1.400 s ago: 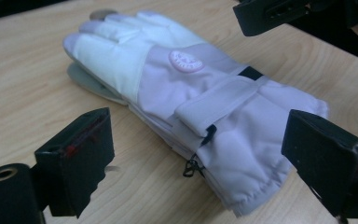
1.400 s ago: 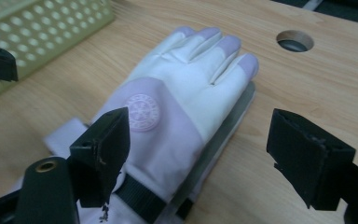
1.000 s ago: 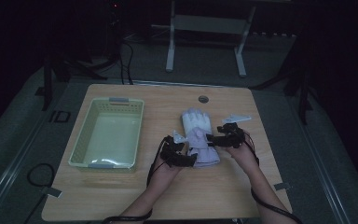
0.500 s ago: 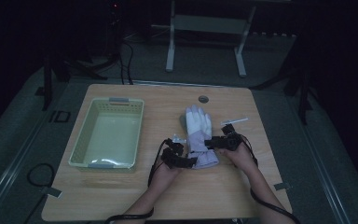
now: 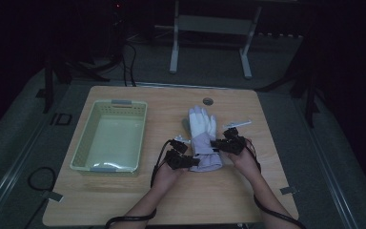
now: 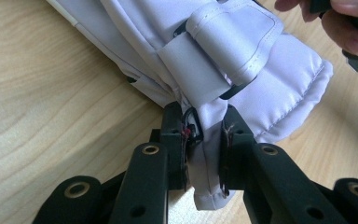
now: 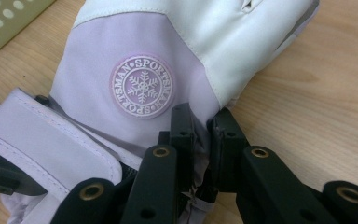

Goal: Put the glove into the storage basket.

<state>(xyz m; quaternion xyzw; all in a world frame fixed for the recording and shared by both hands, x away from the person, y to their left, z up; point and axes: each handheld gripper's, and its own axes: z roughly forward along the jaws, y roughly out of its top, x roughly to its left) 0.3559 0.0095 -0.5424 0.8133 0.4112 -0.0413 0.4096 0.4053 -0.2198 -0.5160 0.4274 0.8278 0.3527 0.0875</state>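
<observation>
Now both grippers have just closed: left gripper and right gripper pinch opposite cuff edges of the glove mid-table, probably to lift it flat toward the basket.

The glove lies on the table, right of the basket, between both grippers.

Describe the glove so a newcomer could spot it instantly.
On the wooden table, look right of the green basket, near the middle. The glove lies flat, fingers pointing away from the person, its cuff pinched between two grippers. It is white and lilac, with a round snowflake badge.
</observation>
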